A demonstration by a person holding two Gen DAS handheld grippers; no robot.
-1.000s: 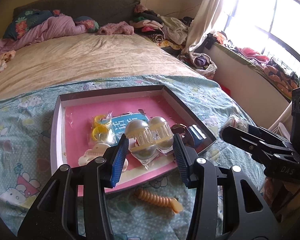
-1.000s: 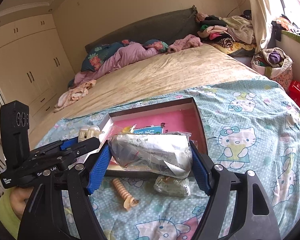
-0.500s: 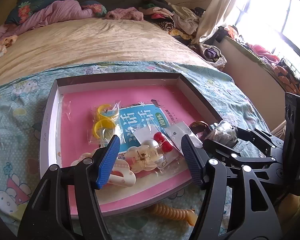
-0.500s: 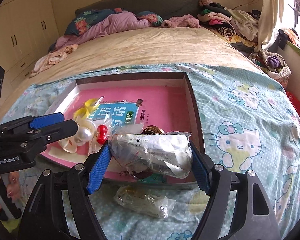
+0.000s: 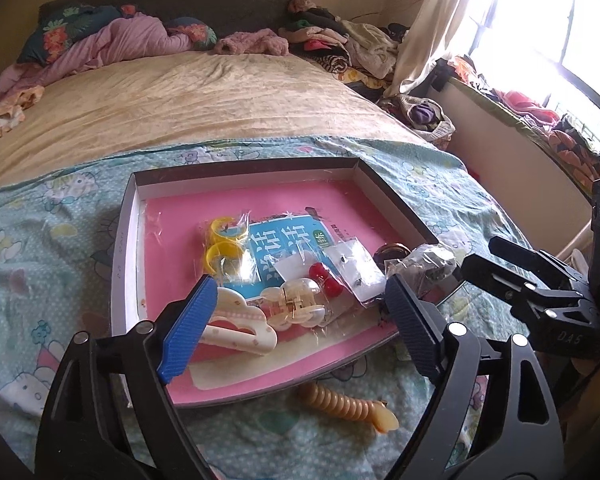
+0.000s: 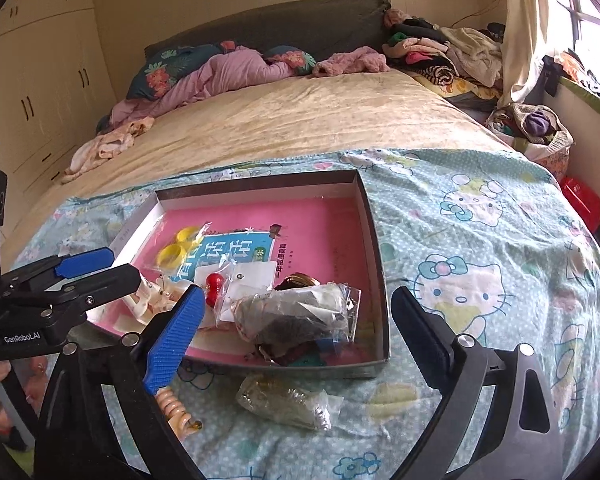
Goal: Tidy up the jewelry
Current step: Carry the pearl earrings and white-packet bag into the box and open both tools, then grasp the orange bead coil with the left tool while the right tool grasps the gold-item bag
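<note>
Here, in the left wrist view, the left tool (image 5: 296,324) stands wide, its jaws just having been opening, and nothing is pressed between the blue pads. Below the gap lies a bagged pearl hair clip (image 5: 296,300) with a red bead, flat on the pink floor of the shallow box (image 5: 128,216), touching a cream claw clip (image 5: 236,328) to its left. Yellow rings in a clear packet (image 5: 222,246) and a small card packet (image 5: 354,268) lie further in. A ribbed beige hair clip (image 5: 348,402) is on the bed sheet, just outside the box's near wall. For a clean release, lift the tool straight up so neither pad drags the plastic wrap back out.

In the right wrist view, the right tool (image 6: 296,328) is also wide, its jaws having just been opening; the grey crinkled bag (image 6: 296,316) sits in the box's near right corner, between the pads but not pinched by them. It leans on other packets, so withdraw upward, not sideways, or it may tip over the low wall. A clear bag of jewelry (image 6: 284,402) rests on the sheet just before the box, likely the next pick; approach from above and grip the bag's bulk, since loose film will slip.
</note>
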